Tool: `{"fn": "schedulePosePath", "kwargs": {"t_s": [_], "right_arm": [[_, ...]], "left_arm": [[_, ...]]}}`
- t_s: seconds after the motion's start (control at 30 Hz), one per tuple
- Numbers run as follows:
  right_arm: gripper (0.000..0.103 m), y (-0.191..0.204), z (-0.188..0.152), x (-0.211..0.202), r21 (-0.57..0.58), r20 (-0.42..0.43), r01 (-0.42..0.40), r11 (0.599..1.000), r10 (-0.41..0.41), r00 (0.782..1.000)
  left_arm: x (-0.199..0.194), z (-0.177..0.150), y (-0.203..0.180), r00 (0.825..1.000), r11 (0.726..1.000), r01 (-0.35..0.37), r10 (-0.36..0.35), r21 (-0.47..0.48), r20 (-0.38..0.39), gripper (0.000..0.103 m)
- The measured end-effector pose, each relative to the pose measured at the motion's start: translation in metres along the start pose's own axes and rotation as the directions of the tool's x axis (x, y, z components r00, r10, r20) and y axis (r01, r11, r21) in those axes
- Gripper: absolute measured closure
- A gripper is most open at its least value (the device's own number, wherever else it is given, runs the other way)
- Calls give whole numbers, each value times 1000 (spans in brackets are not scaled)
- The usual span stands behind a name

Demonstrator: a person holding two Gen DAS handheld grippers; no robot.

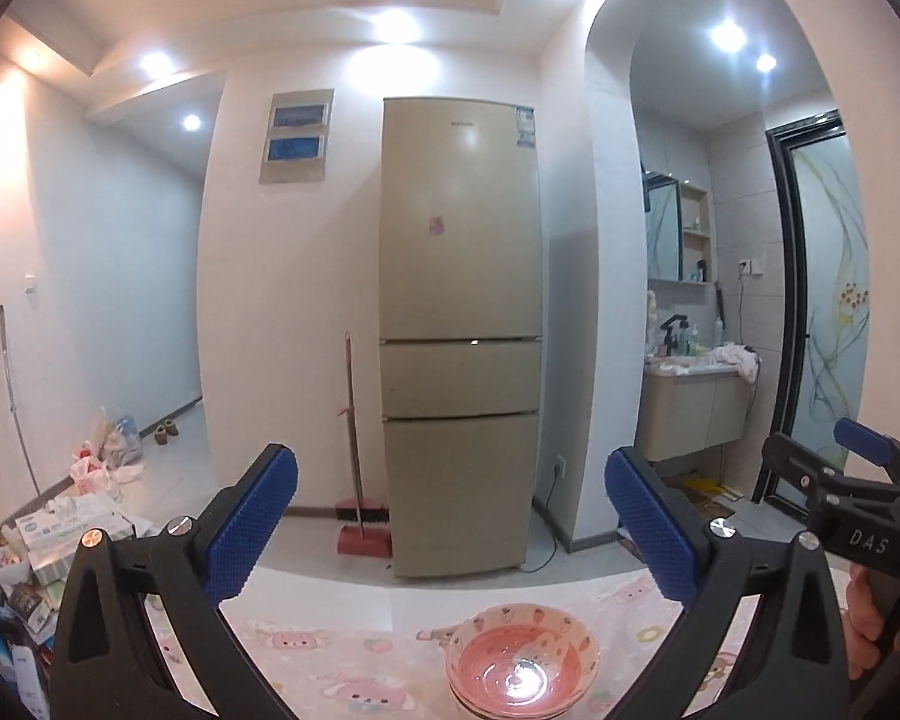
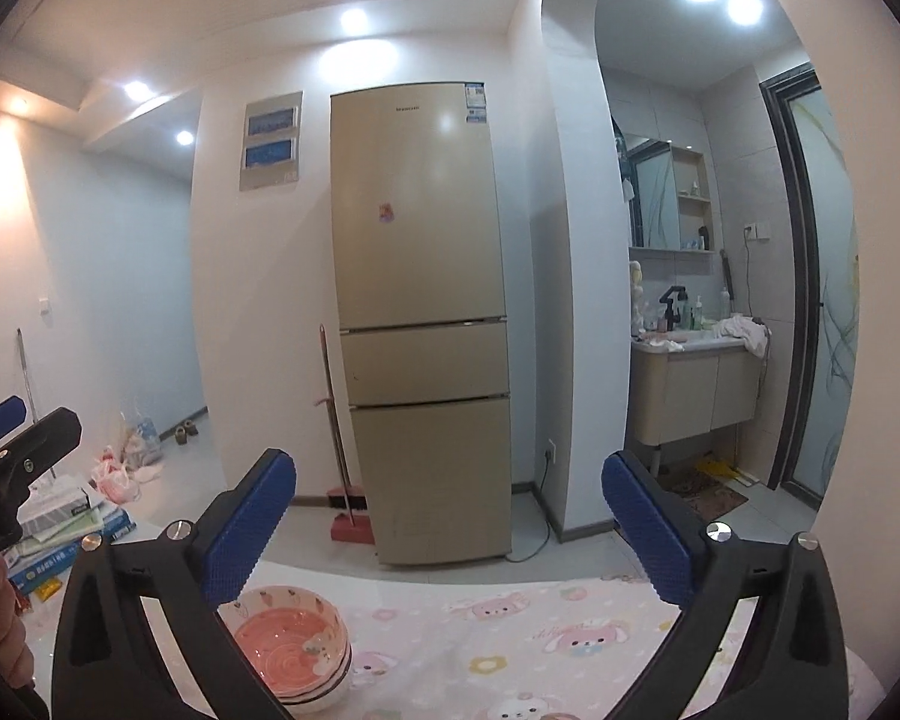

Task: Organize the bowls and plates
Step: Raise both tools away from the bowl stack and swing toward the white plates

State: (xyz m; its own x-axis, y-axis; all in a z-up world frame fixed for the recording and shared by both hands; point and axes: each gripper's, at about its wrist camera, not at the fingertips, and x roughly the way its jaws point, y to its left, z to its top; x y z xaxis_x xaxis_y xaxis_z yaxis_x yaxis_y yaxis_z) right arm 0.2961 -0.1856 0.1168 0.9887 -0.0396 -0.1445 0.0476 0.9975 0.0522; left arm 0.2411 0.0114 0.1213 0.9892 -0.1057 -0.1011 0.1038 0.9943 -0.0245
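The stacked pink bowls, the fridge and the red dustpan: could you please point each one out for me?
stacked pink bowls (image 1: 522, 663), left wrist view, inside of the top bowl.
fridge (image 2: 417, 210), right wrist view, middle of the top door.
red dustpan (image 1: 363, 540), left wrist view, red pan on the floor.

Black claw (image 1: 450, 525) frames, blue knurled pads (image 1: 252, 525), silver screws.

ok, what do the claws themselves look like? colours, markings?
Both match: the left claw and right claw each have black angular plastic arms, silver screw heads at the pivots, and blue pads with a knurled dot texture. White lettering "DAS" shows on the right one's body. No cables or sleeves visible.
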Motion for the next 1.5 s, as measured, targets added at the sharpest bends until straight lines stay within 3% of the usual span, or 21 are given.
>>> {"fn": "schedulePosePath", "kwargs": {"t_s": [0.13, 0.33, 0.47, 0.5, 0.57, 0.63, 0.7, 0.77, 0.87, 0.93, 1.0, 1.07, 1.17, 1.27, 1.33, 1.5], "right_arm": [[0, -5, 9, -13, 14, 19, -3, 1000, 3, 1000], [0, -6, 24, -39, 29, 68, -13, 999, 11, 998], [0, -12, 35, -65, 66, 119, -43, 997, 35, 992], [0, -14, 37, -71, 75, 139, -30, 997, 19, 990], [0, -17, 41, -91, 119, 208, 66, 991, -90, 974], [0, -18, 46, -105, 114, 233, 47, 992, -72, 970], [0, -19, 51, -116, 100, 236, -10, 995, -13, 972], [0, -19, 54, -128, 123, 268, -1, 992, -32, 963], [0, -15, 54, -151, 156, 358, 44, 987, -98, 929], [0, -10, 57, -157, 147, 377, 80, 986, -131, 917], [0, -8, 57, -162, 115, 403, 63, 991, -104, 909], [0, -10, 60, -159, 69, 380, 10, 998, -36, 924], [0, -19, 60, -156, 132, 339, -39, 990, -8, 941], [0, -21, 57, -160, 169, 342, -37, 985, -23, 939], [0, -16, 57, -162, 134, 332, -50, 990, 2, 943], [0, -7, 56, -165, 125, 339, -227, 966, 174, 925]], "left_arm": [[-19, 9, 4, 997, 999, -48, 50, -26, 67, 1], [-47, 28, 8, 993, 998, 11, -3, -65, 119, 1], [-70, 40, 3, 987, 1000, -8, 6, 8, 159, 1], [-76, 42, 1, 984, 999, -34, 30, 19, 174, 1], [-85, 47, 1, 982, 998, -60, 56, 13, 181, 0], [-94, 45, 4, 981, 999, -52, 53, -11, 184, 0], [-101, 44, 5, 974, 995, -101, 101, -11, 202, 0], [-104, 47, 1, 967, 987, -155, 145, 32, 210, 0], [-117, 49, 4, 954, 984, -174, 161, 29, 254, 0], [-127, 50, 2, 931, 978, -204, 182, 35, 317, 0], [-130, 54, 2, 907, 960, -278, 247, 45, 340, 0], [-131, 55, 8, 910, 963, -267, 239, 39, 338, 0], [-134, 53, 22, 930, 980, -200, 190, -1, 315, 0], [-143, 46, 33, 920, 976, -205, 218, -74, 325, 0], [-150, 44, 38, 924, 977, -196, 212, -83, 319, 0], [-172, 36, 44, 952, 988, -146, 152, -42, 265, 0]]}}
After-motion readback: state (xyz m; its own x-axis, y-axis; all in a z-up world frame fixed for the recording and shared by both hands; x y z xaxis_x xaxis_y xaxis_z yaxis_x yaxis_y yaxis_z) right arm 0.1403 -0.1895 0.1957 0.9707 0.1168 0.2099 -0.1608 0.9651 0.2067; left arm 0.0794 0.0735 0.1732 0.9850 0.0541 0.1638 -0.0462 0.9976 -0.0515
